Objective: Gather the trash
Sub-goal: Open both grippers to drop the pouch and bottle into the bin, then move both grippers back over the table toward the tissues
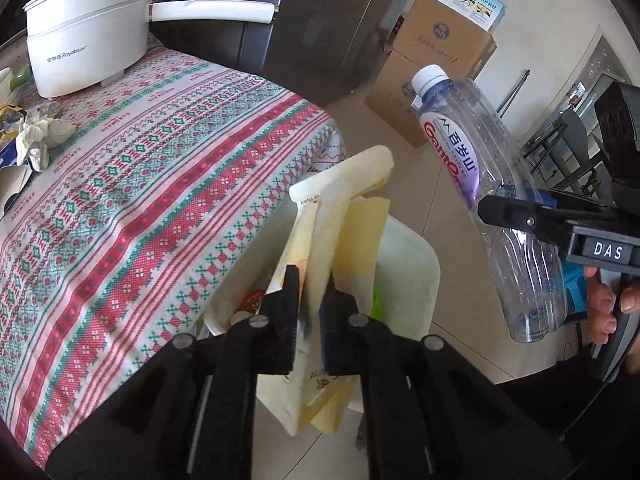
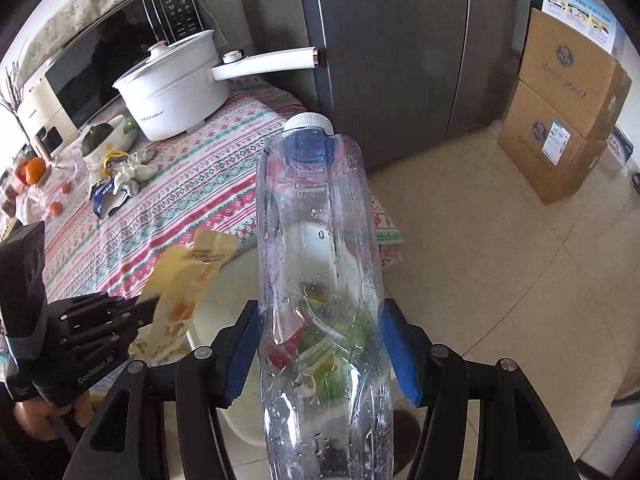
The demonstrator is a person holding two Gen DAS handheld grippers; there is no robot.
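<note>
Wrapper (image 1: 340, 216), yellow and flat, stands between the jaws of your left gripper (image 1: 312, 280). The pads sit slightly apart and do not look to be pinching it, so treat it as released, not gripped. It hangs over the near edge of the white bin (image 1: 420, 272), which stands on the floor just beside the table (image 1: 140, 200).

Right gripper (image 2: 320, 306) is clamped on the clear water bottle (image 2: 320, 260) low on its body, cap end pointing away, droplets inside.

Risks, as judged:
- The wrapper is wide and light. It may catch on a pad or on the rim and slide to the floor on the table side instead of dropping in.
- The bottle is long and held near its base. If you let go while its cap end reaches past the bin mouth, it will likely tip over the rim and roll off.
- Both tools are near one small opening, so crowding could knock the bottle against the left fingers.

Crumpled tissue (image 1: 40, 132) lies on the table, not yet collected.
</note>
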